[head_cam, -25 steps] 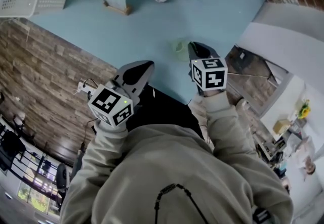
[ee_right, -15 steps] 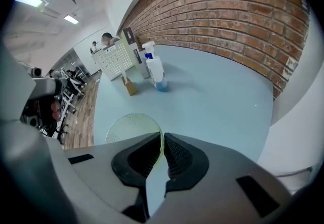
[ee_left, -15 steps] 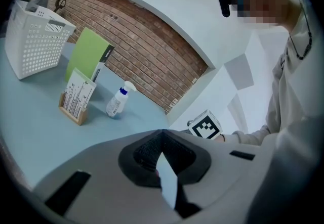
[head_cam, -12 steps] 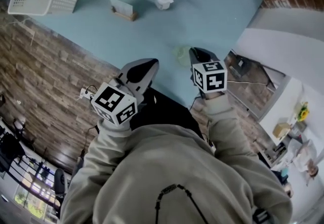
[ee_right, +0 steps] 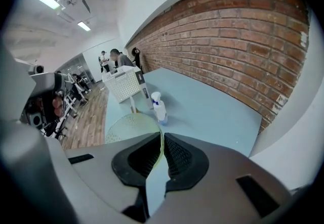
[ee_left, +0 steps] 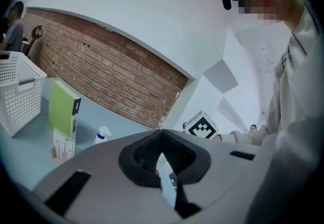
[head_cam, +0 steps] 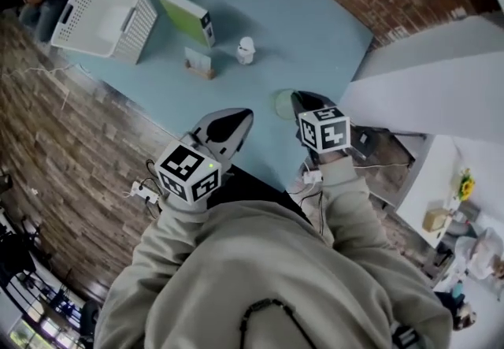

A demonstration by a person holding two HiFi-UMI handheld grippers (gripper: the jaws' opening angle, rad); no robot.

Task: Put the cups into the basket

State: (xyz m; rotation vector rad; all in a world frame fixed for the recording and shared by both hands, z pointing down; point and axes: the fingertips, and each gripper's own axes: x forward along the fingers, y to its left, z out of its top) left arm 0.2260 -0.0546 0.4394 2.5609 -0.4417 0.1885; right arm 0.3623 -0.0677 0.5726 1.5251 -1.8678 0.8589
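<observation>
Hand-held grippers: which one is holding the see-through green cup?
The right hand-held gripper, its jaws pinching the rim of the pale green cup. The left hand-held gripper has its jaws shut on nothing.

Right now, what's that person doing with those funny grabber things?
A person holds a gripper in each hand over a blue table. The right gripper pinches the rim of a see-through green cup. The left gripper is shut with nothing in it. The white basket, where the cup should go, stands far off at the table's other corner.
</observation>
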